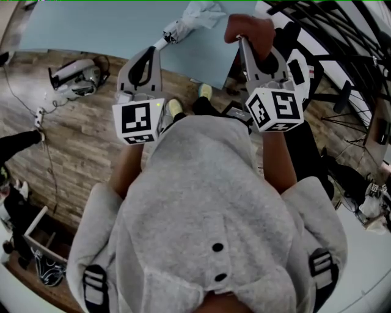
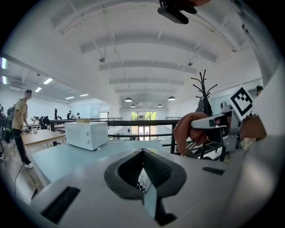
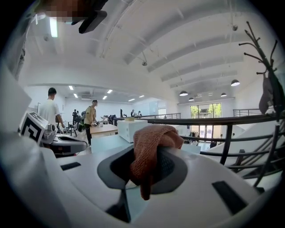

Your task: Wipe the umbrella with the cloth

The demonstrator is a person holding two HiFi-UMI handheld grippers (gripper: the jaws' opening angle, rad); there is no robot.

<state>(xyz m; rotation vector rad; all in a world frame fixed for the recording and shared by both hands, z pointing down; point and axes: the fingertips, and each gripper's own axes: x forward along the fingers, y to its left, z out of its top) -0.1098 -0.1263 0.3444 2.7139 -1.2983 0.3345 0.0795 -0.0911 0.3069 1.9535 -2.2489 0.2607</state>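
Note:
A folded white and grey umbrella (image 1: 190, 18) lies on the pale blue table (image 1: 91, 27), its handle pointing toward me. My left gripper (image 1: 149, 51) hovers just short of that handle, shut and empty. In the left gripper view (image 2: 143, 152) a strip of printed white fabric (image 2: 142, 180) shows below the closed jaws. My right gripper (image 1: 242, 40) is held to the right of the umbrella, shut on a rust-brown cloth (image 1: 248, 27). In the right gripper view (image 3: 147, 156) the cloth (image 3: 153, 136) bunches over the jaws and one end hangs down. The same cloth (image 2: 189, 131) appears in the left gripper view.
A white microwave-like box (image 2: 87, 135) stands on the table. A black railing (image 3: 213, 120) and a black coat rack (image 2: 204, 95) are at the right. People (image 3: 91, 116) stand by tables farther back. A device with cables (image 1: 76, 76) lies on the wooden floor at the left.

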